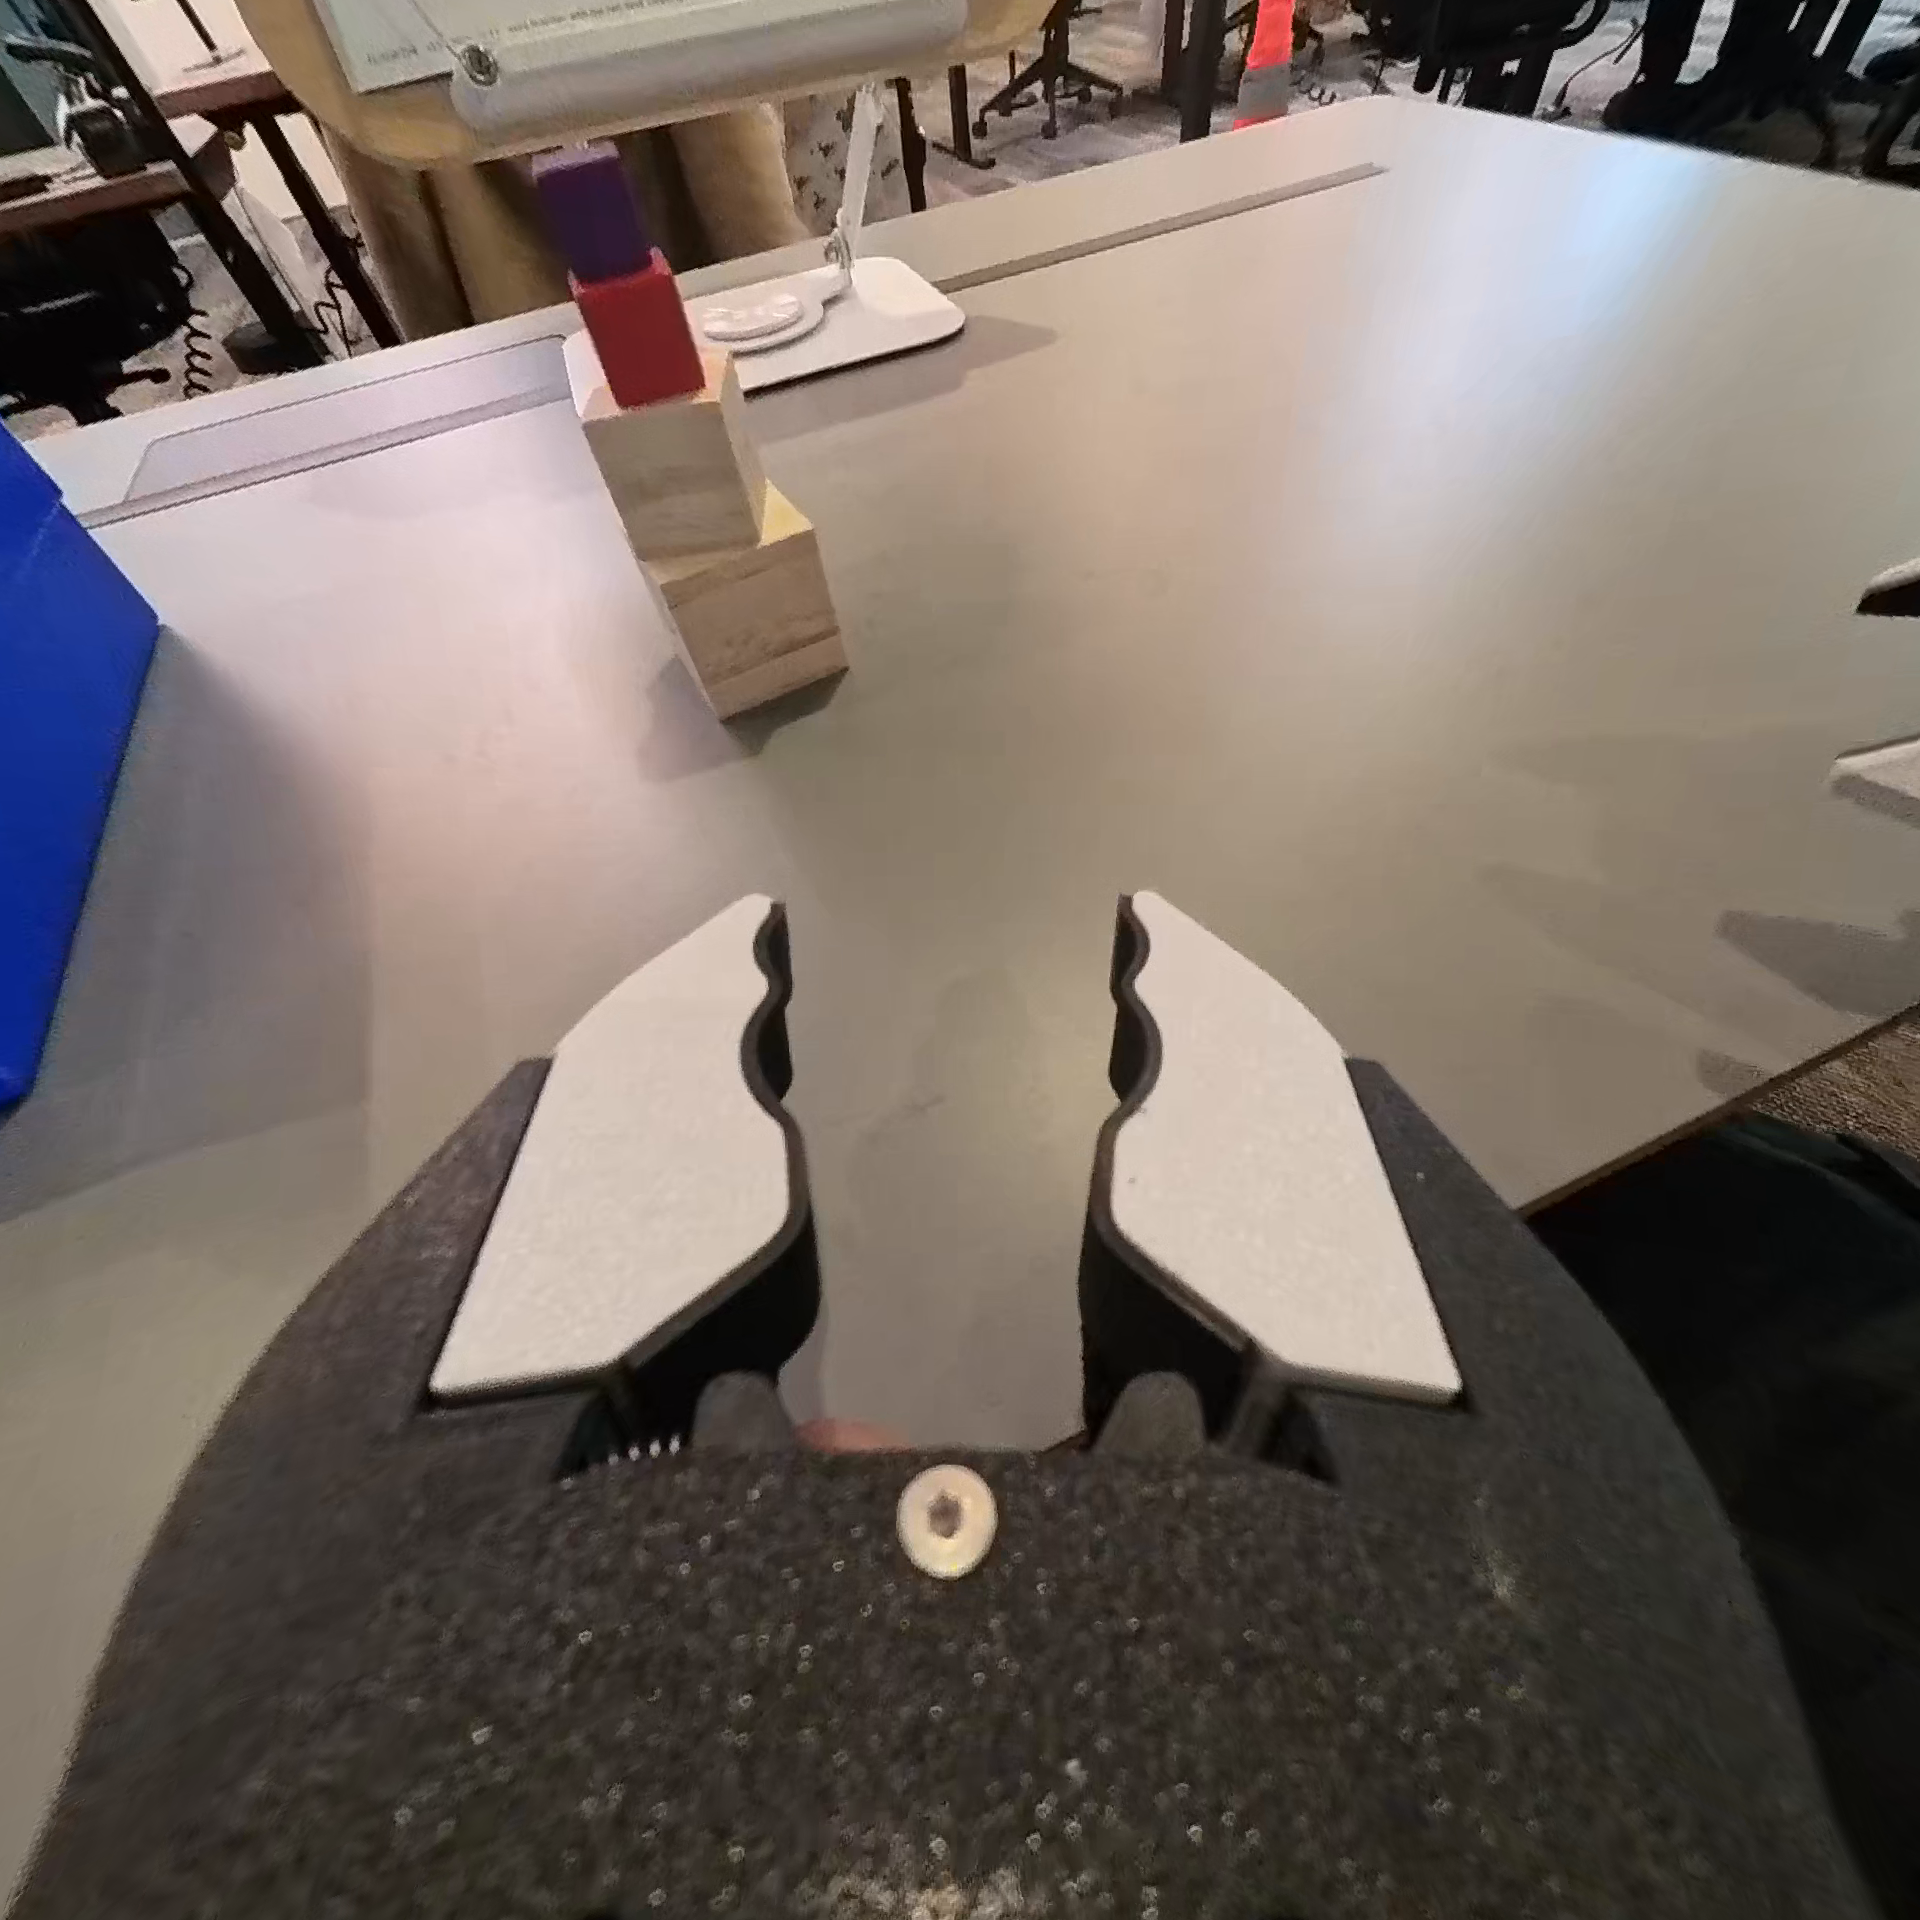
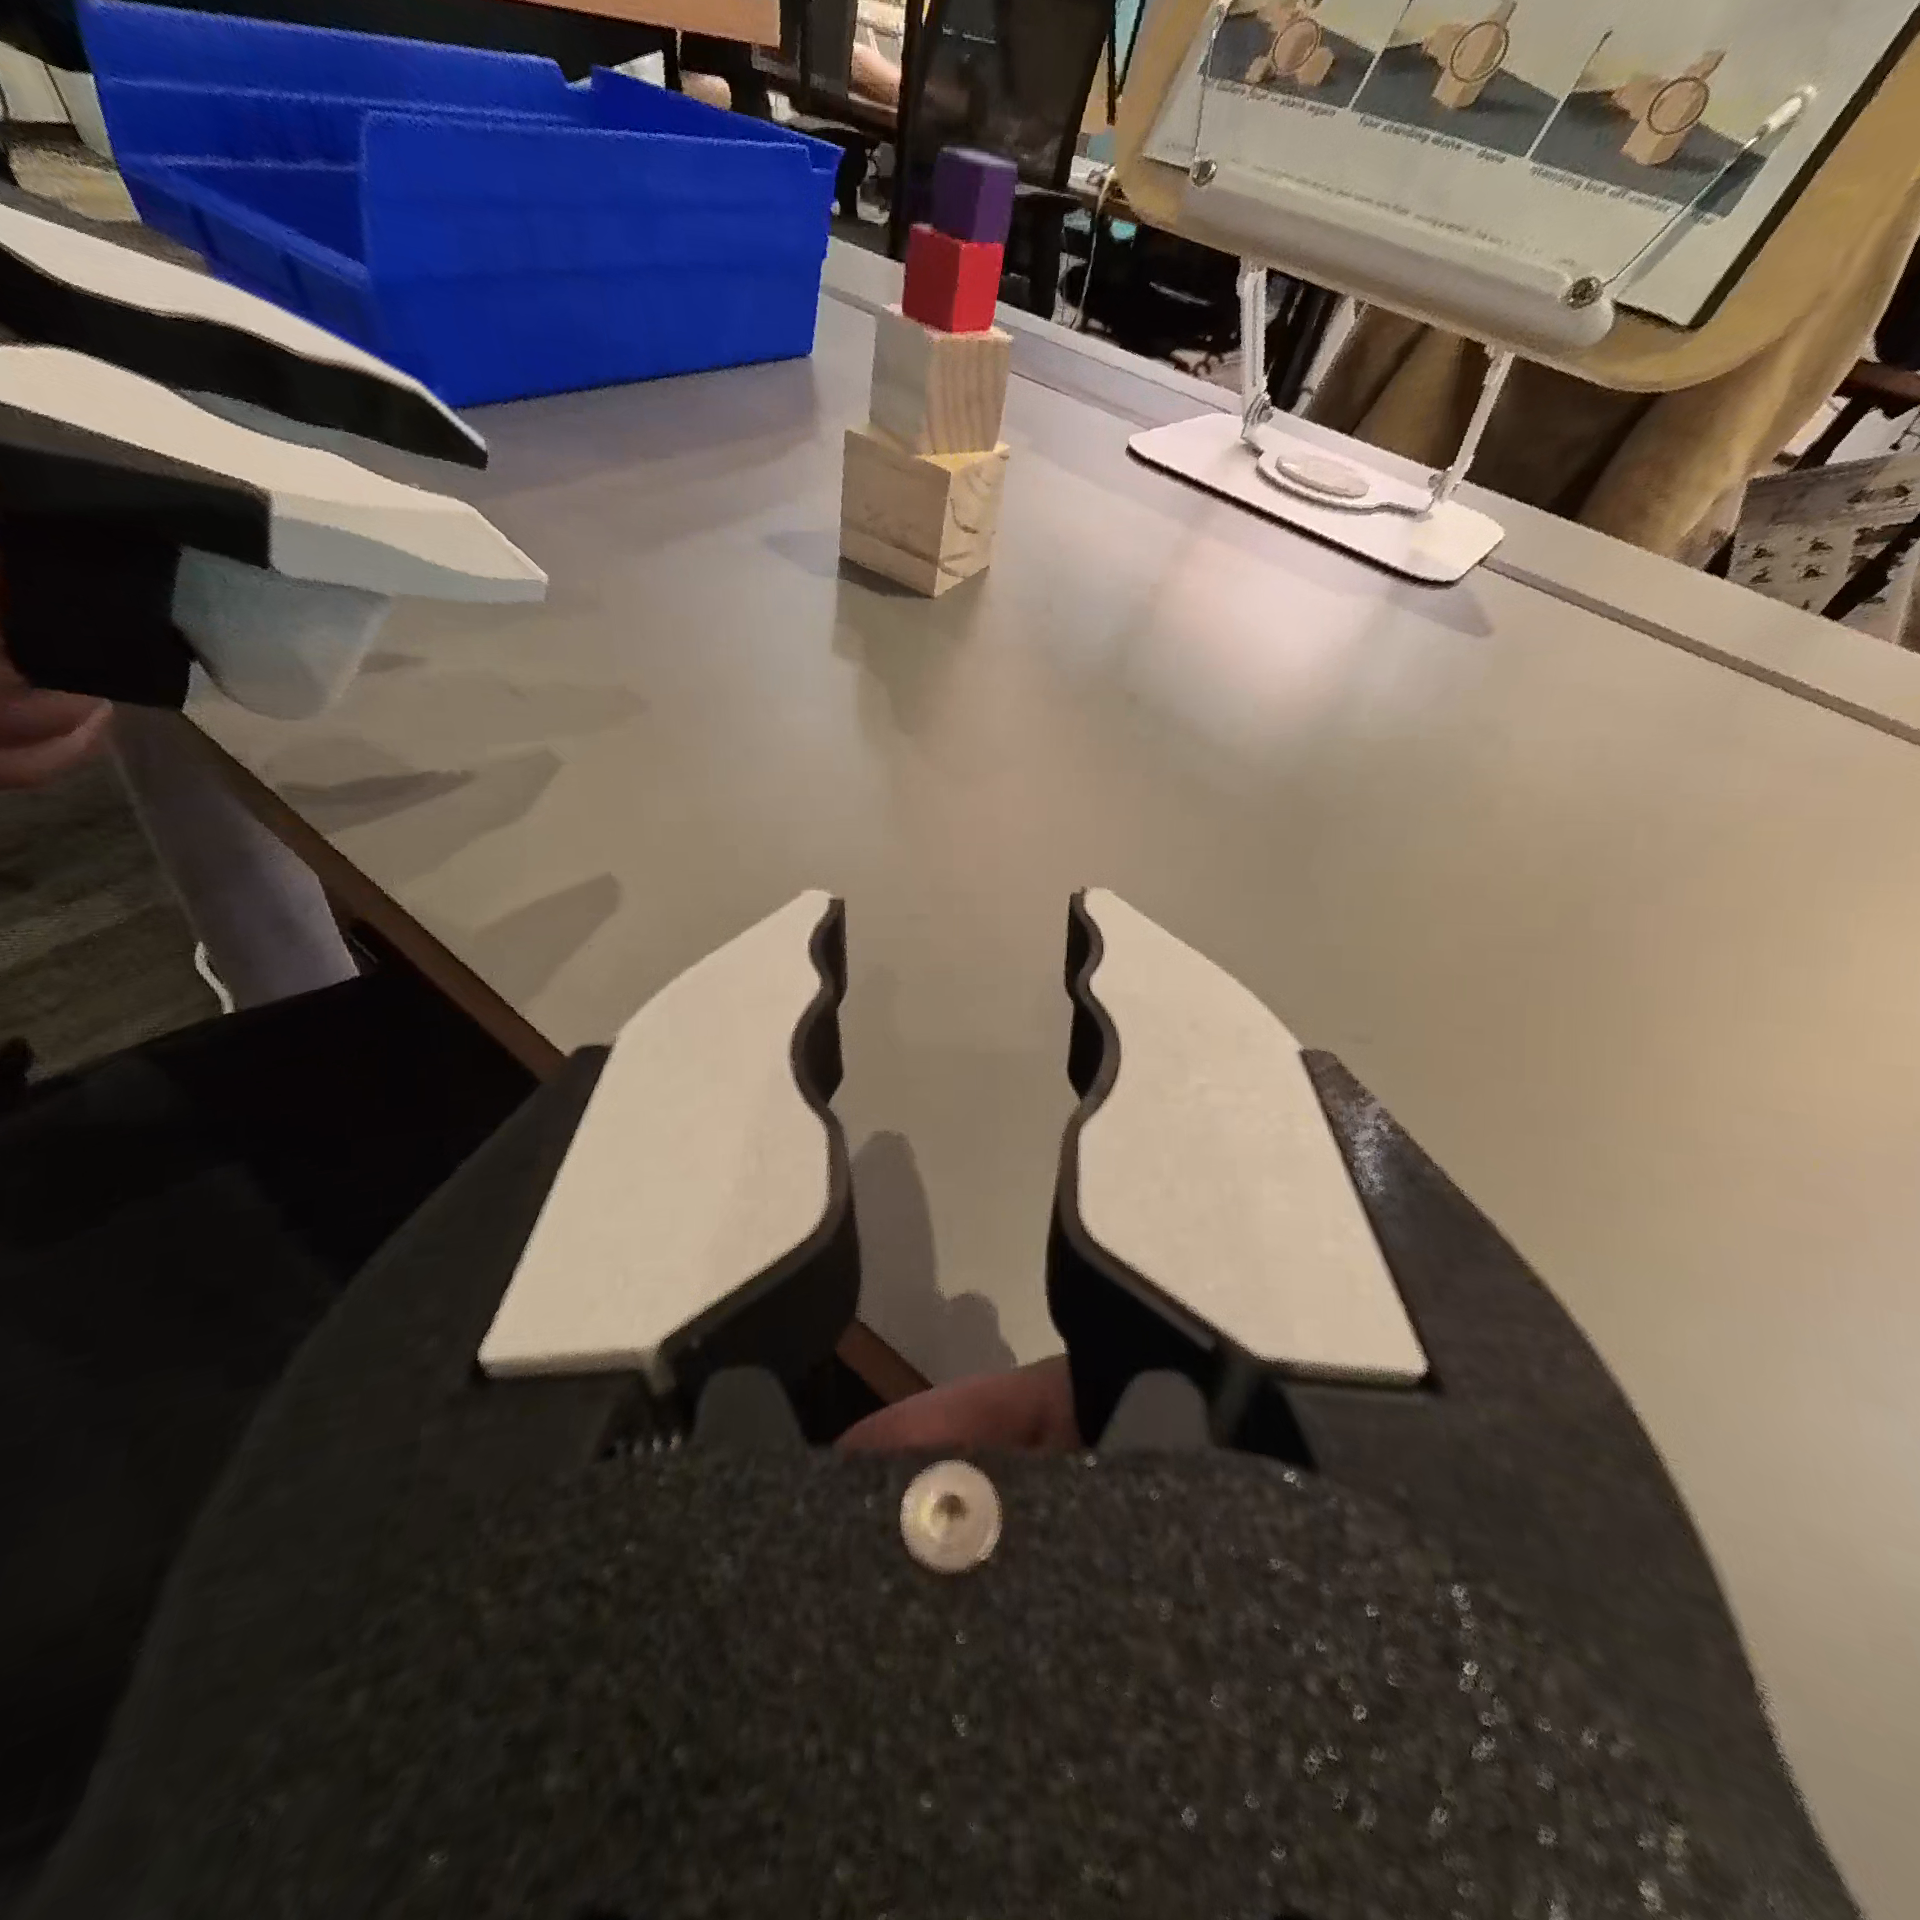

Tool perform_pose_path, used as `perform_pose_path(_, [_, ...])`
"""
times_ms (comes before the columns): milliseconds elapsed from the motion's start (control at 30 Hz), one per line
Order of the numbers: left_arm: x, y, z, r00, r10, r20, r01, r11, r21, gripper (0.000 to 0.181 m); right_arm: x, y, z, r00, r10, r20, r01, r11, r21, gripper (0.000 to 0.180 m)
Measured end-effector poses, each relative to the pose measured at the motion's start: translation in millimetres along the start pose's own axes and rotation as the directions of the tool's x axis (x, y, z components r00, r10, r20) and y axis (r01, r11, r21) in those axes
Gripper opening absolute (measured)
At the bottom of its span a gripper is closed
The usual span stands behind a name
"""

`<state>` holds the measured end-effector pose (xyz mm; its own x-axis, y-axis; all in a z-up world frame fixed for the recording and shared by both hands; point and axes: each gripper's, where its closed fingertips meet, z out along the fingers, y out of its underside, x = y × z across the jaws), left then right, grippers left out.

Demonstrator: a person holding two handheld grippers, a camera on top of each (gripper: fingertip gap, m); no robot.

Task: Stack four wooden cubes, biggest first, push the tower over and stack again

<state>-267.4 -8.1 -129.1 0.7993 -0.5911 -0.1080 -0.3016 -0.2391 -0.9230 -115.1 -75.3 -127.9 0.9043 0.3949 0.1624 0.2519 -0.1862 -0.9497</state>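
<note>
Left wrist view, L to R: blue bin (image 1: 62,748) at 9 o'clock, cut off by the frame edge, only one corner shows. Tower at 11 o'clock on the grey table (image 1: 1351,520): biggest plain cube (image 1: 753,623) at the base, second plain cube (image 1: 675,473) on it, twisted and offset w/ a yellowish patch of the base top exposed, then red cube (image 1: 639,338), then purple cube (image 1: 590,213) on top, slightly blurred. Document stand (image 1: 852,312) just behind the tower, its board cropped at the top edge. Left gripper (image 1: 951,914) at 6 o'clock, jaws parted wide, nothing between them, well apart from the tower. At 3 o'clock only slivers of the right gripper's fingertips (image 1: 1891,592) poke in. Right wrist view adds: the bin (image 2: 468,239) shown nearly whole w/ open top, at 10-11 o'clock; the left gripper's fingers (image 2: 405,530) side-on at 9 o'clock, base hidden off-frame; tower (image 2: 935,395) at 12 o'clock; stand board (image 2: 1455,125) w/ printed pictures at 1-2 o'clock, too blurry to make out. Right gripper (image 2: 956,904) at 6 o'clock, jaws apart, empty, over the table's near edge; a bit of the person's hand (image 2: 956,1423) shows behind the jaws.
</note>
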Motion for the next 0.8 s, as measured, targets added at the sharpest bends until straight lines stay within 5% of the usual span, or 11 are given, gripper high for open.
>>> perform_pose_path(500, [-1.7, 4.6, 8.9, 1.0, -0.018, -0.01, 0.018, 0.999, -0.043, 0.058, 3.3, 3.9, 1.8, 0.999, 0.033, 0.034, -0.032, 0.999, -0.024, 0.039])
perform_pose_path(667, [-44.5, -52.4, 46.8, 0.985, -0.163, 0.063, 0.17, 0.979, -0.116, 0.058, 3.1, 3.8, 2.6, 0.999, 0.033, 0.041, -0.032, 0.999, -0.033, 0.039])
perform_pose_path(800, [-79.7, -105.9, 94.1, 0.969, -0.137, 0.206, 0.159, 0.983, -0.092, 0.06, 1.2, 5.6, 2.2, 0.998, 0.028, 0.057, -0.025, 0.999, -0.045, 0.039])
